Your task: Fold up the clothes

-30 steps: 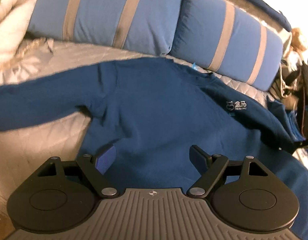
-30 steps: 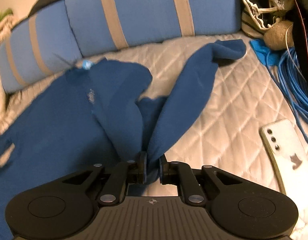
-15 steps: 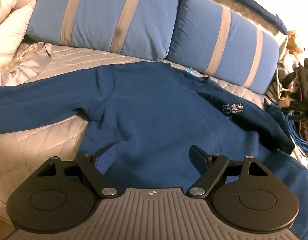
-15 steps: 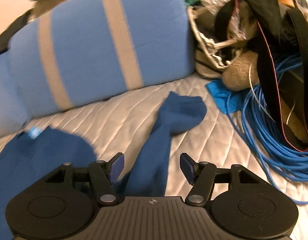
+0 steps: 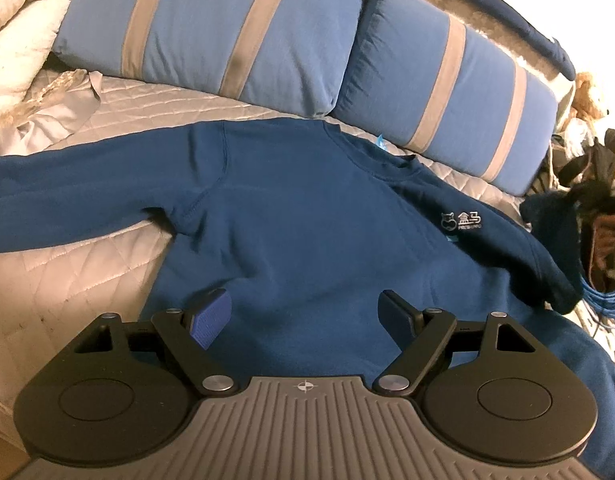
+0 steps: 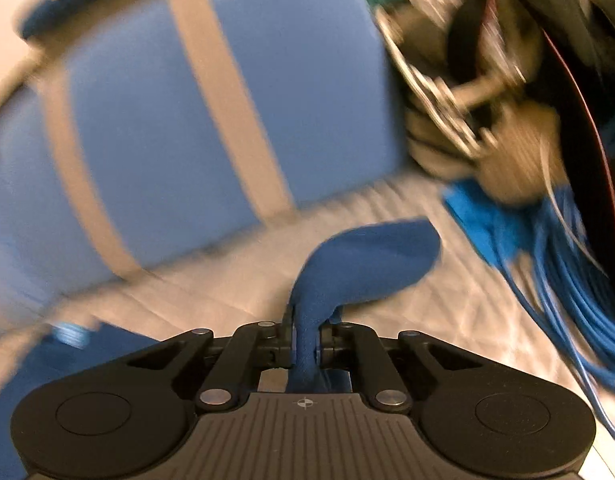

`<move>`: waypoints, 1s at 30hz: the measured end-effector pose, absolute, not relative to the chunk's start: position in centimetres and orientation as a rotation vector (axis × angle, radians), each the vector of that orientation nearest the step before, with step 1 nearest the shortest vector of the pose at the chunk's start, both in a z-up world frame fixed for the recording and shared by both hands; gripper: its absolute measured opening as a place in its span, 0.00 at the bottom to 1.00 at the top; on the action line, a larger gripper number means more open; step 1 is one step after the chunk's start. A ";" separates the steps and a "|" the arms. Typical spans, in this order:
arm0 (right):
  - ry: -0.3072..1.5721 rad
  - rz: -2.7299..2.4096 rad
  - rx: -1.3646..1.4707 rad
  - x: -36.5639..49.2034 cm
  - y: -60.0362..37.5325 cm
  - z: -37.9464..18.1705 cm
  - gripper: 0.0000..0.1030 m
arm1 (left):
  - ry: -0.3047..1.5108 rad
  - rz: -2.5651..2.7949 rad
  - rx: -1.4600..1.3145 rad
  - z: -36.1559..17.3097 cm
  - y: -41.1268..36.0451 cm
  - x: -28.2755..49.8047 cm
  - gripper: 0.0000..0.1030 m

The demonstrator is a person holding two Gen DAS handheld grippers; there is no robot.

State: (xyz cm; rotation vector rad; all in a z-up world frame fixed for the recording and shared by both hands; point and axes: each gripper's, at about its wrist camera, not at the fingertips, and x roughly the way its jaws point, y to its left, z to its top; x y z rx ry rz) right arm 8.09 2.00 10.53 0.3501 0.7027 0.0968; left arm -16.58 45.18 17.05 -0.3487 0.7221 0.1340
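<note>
The sweater (image 5: pixel 307 220) lies flat on the bed (image 5: pixel 67 264), filling the middle of the left view. It looks soft and floppy. The right claw (image 6: pixel 306 344) has just closed on the sleeve (image 6: pixel 367 264) near its cuff, a good spot. The left claw (image 5: pixel 305 316) hangs wide open, holding nothing.

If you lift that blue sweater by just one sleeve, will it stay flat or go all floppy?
Probably floppy. The sleeve already bends and droops past the right gripper, whose jaws pinch it. The sweater lies soft and wrinkled on the bed, so its body would likely sag and drag behind. It looks thick, so perhaps slightly heavy.
</note>
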 end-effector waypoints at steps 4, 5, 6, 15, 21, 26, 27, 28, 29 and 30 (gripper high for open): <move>0.618 0.193 0.471 5.8 -0.5 13.9 0.11 | 0.719 0.135 -0.349 17.1 45.1 -16.6 0.79; 0.623 0.180 0.497 5.3 -1.6 13.8 0.11 | 0.718 0.135 -0.348 17.1 45.1 -16.6 0.79; 0.644 0.153 0.510 4.9 -2.5 13.3 0.12 | 0.717 0.134 -0.349 17.1 45.1 -16.6 0.79; 0.873 -0.126 0.398 2.4 -7.3 6.6 0.51 | 0.722 0.131 -0.353 17.0 45.2 -16.5 0.79; 0.712 -0.148 0.180 3.3 -5.0 10.2 0.82 | 0.729 0.138 -0.350 17.0 45.2 -16.4 0.79; 0.728 -0.077 0.140 6.3 -5.1 10.5 0.83 | 0.728 0.140 -0.353 17.0 45.2 -16.4 0.79; 0.746 -0.077 0.146 7.0 -5.4 9.9 0.83 | 0.728 0.142 -0.354 17.0 45.2 -16.4 0.79; 0.768 -0.076 0.154 7.8 -5.6 9.0 0.82 | 0.728 0.144 -0.354 17.0 45.2 -16.4 0.79; 0.790 -0.075 0.156 8.3 -5.5 8.4 0.82 | 0.728 0.145 -0.354 17.0 45.2 -16.4 0.79; 0.812 -0.076 0.160 8.9 -5.6 7.6 0.82 | 0.729 0.146 -0.352 17.0 45.2 -16.4 0.79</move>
